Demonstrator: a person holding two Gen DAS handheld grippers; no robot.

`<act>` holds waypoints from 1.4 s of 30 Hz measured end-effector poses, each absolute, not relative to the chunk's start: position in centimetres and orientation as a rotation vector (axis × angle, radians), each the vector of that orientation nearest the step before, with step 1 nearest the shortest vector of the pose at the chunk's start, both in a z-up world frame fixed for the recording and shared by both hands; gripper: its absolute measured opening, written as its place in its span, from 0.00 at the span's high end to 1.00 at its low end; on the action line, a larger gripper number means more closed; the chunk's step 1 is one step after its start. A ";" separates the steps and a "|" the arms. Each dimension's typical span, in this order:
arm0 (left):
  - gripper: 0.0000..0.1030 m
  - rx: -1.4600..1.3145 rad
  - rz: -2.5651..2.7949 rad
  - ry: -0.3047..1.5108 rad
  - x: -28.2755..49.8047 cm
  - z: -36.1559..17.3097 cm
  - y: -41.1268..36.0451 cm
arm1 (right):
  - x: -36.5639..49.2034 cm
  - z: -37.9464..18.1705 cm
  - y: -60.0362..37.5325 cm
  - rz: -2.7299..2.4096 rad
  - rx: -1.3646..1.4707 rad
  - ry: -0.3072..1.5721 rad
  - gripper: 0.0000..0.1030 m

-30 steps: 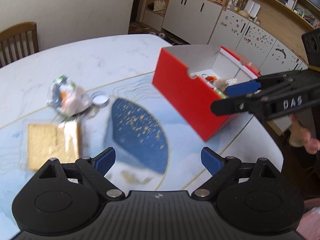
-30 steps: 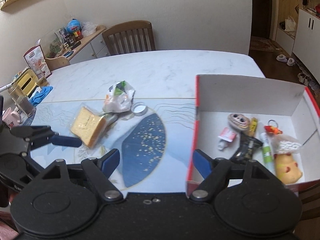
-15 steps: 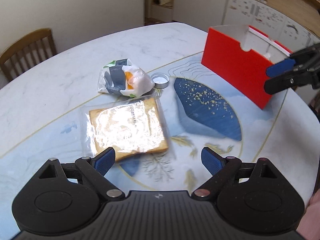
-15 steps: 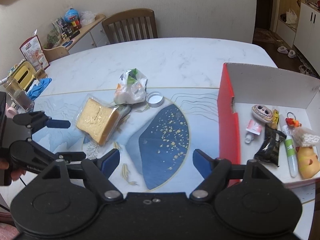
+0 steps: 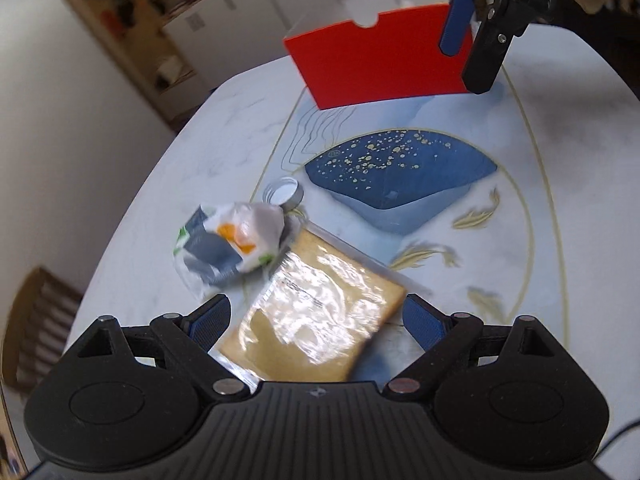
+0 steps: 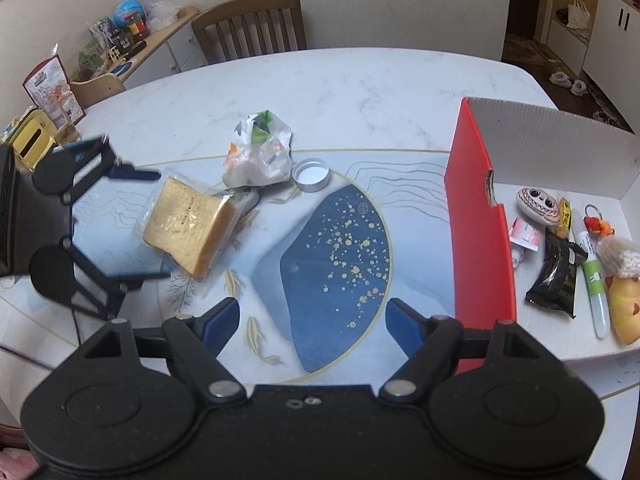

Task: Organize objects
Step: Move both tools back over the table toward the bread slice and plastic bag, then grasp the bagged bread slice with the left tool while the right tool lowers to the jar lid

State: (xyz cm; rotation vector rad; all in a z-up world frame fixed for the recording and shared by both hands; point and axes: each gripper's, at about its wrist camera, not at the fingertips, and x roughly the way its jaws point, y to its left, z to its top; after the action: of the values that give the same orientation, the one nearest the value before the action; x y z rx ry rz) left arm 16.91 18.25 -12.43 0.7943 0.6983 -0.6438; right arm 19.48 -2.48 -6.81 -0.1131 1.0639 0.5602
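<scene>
Both sets of jaws are standing wide and holding nothing: the left gripper (image 5: 316,316) is straddling the wrapped bread without its pads pressing, and the right gripper (image 6: 312,322) is hanging over bare tabletop.

A marble-look table (image 6: 360,84) with a painted blue motif is carrying everything. Toward its right side a red box (image 6: 478,216) is sitting with its top open, serving as the collecting bin; small items are already lying on its white floor, among them a dark snack packet (image 6: 554,276) and a green-and-white pen (image 6: 592,276). That suggests the sorting is partly done.

Well apart from the box, three things are waiting outside it. A slice of bread in a clear bag (image 5: 316,320) is lying flat, its corner reaching between the left fingers, probably the next pick. Just beside it, perhaps touching, a crumpled plastic packet (image 5: 232,242) is resting. A small bottle cap (image 5: 286,194) is lying open side up near the packet, likely to be taken later.
</scene>
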 end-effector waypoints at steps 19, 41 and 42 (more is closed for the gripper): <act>0.09 0.746 -0.831 0.913 21.4 -14.7 19.1 | 20.5 -8.0 -0.1 0.566 -0.160 1.111 0.22; 0.20 0.342 -0.406 0.894 18.0 -14.2 19.9 | 28.8 -11.1 5.9 0.561 -0.207 1.055 0.22; 0.20 0.320 -0.389 0.898 17.9 -14.2 20.0 | 29.2 -11.4 6.1 0.557 -0.211 1.056 0.23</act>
State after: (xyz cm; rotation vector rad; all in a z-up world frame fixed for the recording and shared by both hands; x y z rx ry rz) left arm 17.93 19.96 -14.18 0.3204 0.8977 -0.3892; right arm 29.24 6.14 -11.41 -0.2106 1.0556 0.5574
